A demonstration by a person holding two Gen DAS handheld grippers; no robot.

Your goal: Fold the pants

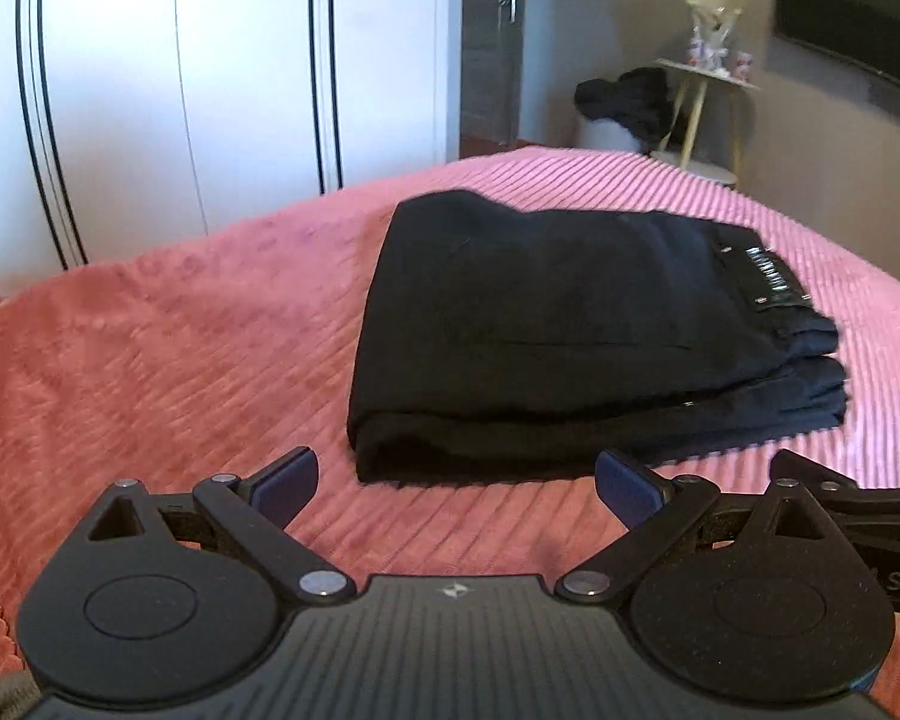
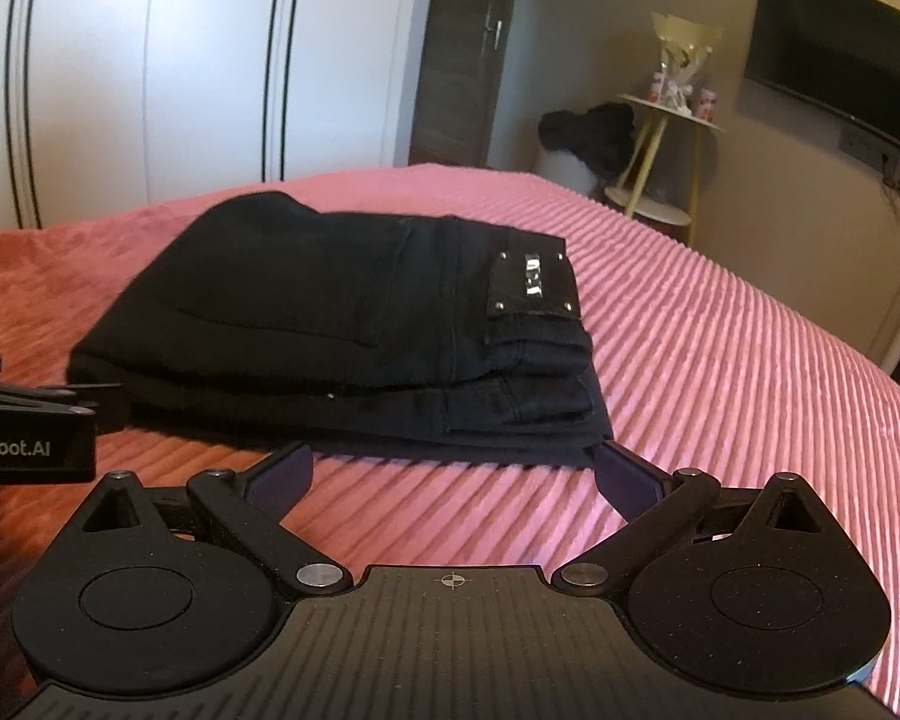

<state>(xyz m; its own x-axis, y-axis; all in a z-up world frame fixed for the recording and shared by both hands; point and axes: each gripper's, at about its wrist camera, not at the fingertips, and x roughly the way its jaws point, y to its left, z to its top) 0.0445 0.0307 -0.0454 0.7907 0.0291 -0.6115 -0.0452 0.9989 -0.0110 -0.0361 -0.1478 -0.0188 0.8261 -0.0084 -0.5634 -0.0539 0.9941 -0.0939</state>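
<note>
Left gripper (image 1: 456,477) fingers (image 1: 285,480) spread wide, holding nothing, low over the bed (image 1: 150,360). Right gripper (image 2: 453,471) likewise wide open and empty. One pair of black pants (image 2: 342,324), folded into a stacked bundle, lies on the pink ribbed bedspread just beyond both sets of fingers, not touching them, waistband patch (image 2: 531,285) up on the right end. Room behind: white wardrobe (image 2: 150,60), one door (image 2: 462,48), one small side table (image 2: 666,120), one wall TV (image 2: 840,48).

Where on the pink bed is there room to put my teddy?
Bare blanket lies right of the folded black pants, toward the bed's edge, and left of them toward the wardrobe. In front it is crowded: both open grippers sit there.
</note>
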